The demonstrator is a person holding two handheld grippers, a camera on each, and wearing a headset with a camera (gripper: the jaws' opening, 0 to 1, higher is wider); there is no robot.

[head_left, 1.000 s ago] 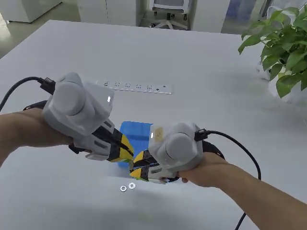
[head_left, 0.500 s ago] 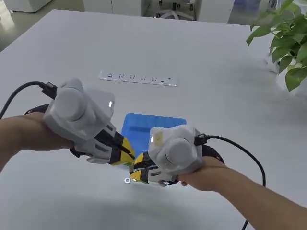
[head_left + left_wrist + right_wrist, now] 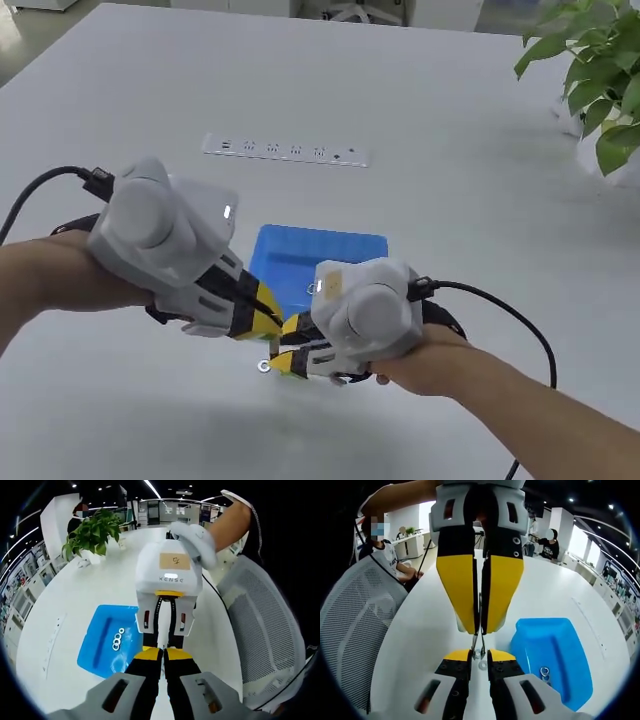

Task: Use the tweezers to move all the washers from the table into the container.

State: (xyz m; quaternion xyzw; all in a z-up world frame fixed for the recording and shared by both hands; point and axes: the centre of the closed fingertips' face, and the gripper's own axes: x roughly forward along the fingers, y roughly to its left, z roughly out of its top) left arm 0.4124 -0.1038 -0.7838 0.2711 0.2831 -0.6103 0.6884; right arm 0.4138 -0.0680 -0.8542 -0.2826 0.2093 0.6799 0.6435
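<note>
Working over the white table point(image 3: 450, 180) here, blue container point(image 3: 350, 245) just beyond both grippers, several washers point(image 3: 118, 639) lying inside. Clamped hard on the tweezers point(image 3: 479, 630) with the left gripper point(image 3: 264, 313), tips pointing down at the table. Set opposite with the right gripper point(image 3: 289, 358), jaws narrow either side of those tips; can't tell whether pinching or free. Two loose washers point(image 3: 483, 665) right at the tips: likely light, stiff, slick, lying flat, so best nipped across the rim through the hole.

White worktable point(image 3: 480, 150), power strip point(image 3: 285, 152), leafy plant point(image 3: 92, 532), grey mesh chair point(image 3: 265, 625), ceiling strip lights point(image 3: 152, 487).
</note>
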